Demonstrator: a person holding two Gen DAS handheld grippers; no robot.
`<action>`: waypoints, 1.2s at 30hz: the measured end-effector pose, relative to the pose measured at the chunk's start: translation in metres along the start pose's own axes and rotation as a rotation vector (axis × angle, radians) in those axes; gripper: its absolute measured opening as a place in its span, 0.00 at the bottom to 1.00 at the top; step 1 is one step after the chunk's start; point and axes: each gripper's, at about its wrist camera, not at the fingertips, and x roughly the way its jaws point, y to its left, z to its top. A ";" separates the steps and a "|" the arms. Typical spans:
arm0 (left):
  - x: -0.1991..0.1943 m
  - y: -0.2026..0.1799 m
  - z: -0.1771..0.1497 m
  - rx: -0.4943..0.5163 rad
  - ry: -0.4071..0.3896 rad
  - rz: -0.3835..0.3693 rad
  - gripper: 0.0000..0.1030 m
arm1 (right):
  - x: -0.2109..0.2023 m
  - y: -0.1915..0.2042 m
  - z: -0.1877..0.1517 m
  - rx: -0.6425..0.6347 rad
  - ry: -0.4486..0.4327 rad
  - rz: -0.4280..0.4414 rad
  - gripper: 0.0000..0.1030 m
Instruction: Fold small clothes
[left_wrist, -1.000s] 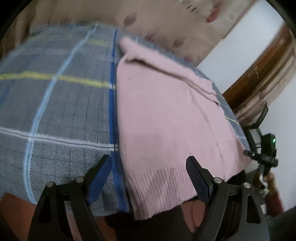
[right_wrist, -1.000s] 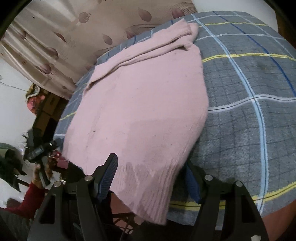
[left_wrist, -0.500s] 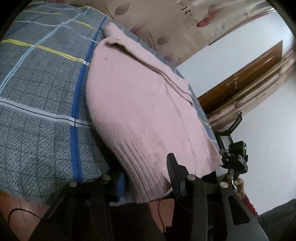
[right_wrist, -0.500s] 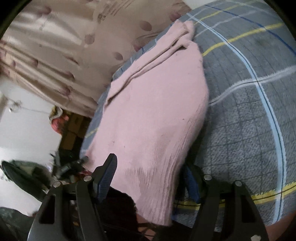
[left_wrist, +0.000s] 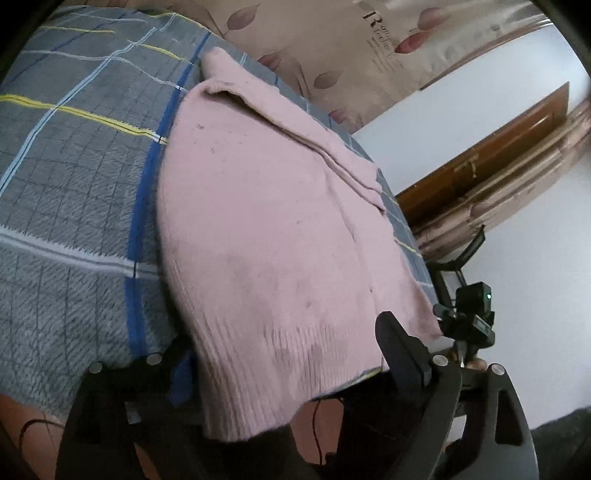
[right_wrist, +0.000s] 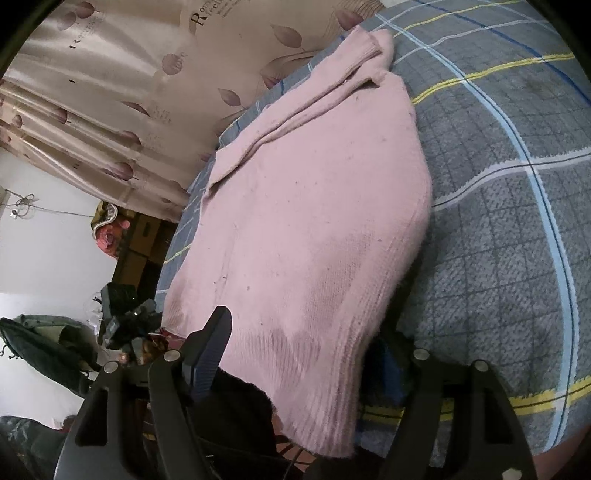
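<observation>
A pink knitted sweater (left_wrist: 266, 229) lies flat on a grey plaid blanket (left_wrist: 74, 177), its ribbed hem hanging over the near edge of the bed. My left gripper (left_wrist: 288, 343) straddles the hem's left corner. Its jaws are opening, one finger under the cloth and the other finger (left_wrist: 399, 350) over it, and neither pad presses. In the right wrist view the same sweater (right_wrist: 317, 206) fills the middle. My right gripper (right_wrist: 306, 332) straddles the hem's right corner with its jaws opening a little. Its left finger (right_wrist: 210, 350) shows, and the other is hidden under the cloth.
A leaf-printed curtain (right_wrist: 110, 92) hangs behind the bed. A wooden door (left_wrist: 491, 147) and a white wall stand to the right. Reddish floor (left_wrist: 22, 417) shows below the bed edge. Boxes and a dark bag (right_wrist: 40, 343) sit to the left.
The left jaws narrowed around the hem half a second ago and now stand wide again. Both views have tilted slightly. The sweater lies as before, and the right jaws look much the same.
</observation>
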 end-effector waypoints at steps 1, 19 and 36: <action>0.001 -0.002 0.001 0.009 -0.012 0.002 0.84 | 0.002 0.001 0.001 0.005 0.000 -0.002 0.66; -0.032 -0.051 0.022 0.128 -0.188 0.171 0.08 | -0.021 0.009 0.026 0.105 -0.126 0.261 0.09; -0.034 -0.097 0.069 0.279 -0.323 0.308 0.08 | -0.050 0.040 0.082 0.000 -0.228 0.245 0.09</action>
